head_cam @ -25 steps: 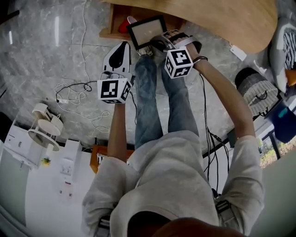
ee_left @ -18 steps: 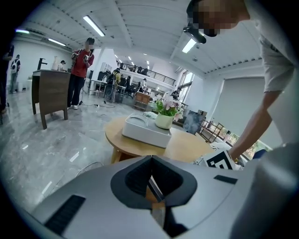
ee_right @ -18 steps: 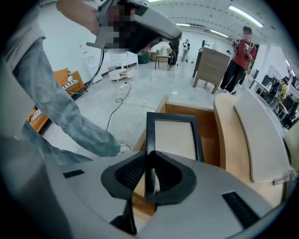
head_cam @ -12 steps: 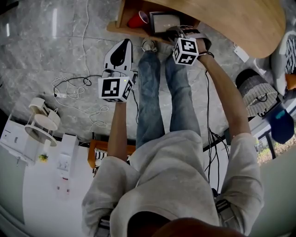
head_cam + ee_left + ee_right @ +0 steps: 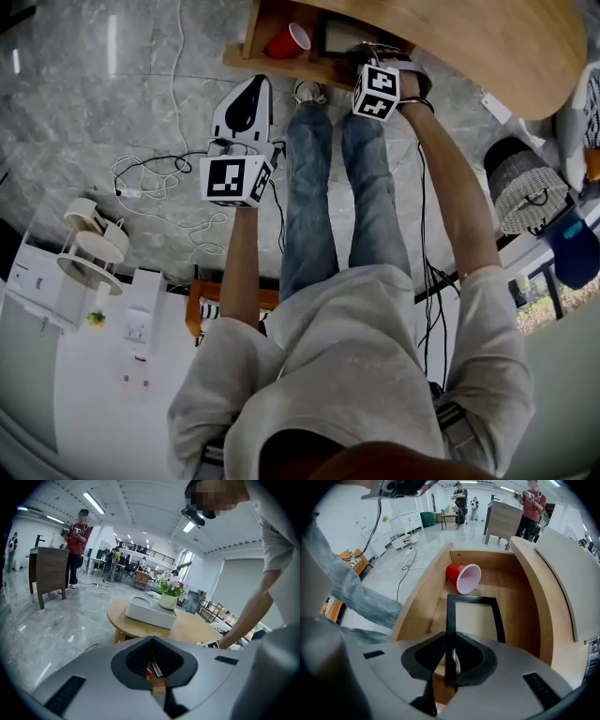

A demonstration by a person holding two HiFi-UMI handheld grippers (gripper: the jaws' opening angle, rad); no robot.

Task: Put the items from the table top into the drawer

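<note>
The picture frame [image 5: 474, 619] is in my right gripper [image 5: 451, 662], whose jaws are clamped on the frame's left black edge. The gripper points steeply down, so the frame lies lengthwise inside the open wooden drawer [image 5: 417, 603]. I cannot tell whether the frame rests on the drawer bottom. Just past the frame's far edge lies the red cup [image 5: 462, 577], on its side at the far end of the drawer with its pale mouth turned to the right.

In the head view the drawer sticks out from under the round wooden table top [image 5: 487, 47], with the cup at the left of it and the frame to the right.

My left gripper [image 5: 246, 105] hangs outside the drawer, to its left and a little nearer me, over the grey marble floor [image 5: 112, 112]. Its jaws are together with nothing between them. Its own view looks towards the table, where a white box [image 5: 150, 611] stands with a potted plant [image 5: 169, 595] just beyond it. A tangle of cables [image 5: 159, 187] lies on the floor farther left, well apart from the drawer.
</note>
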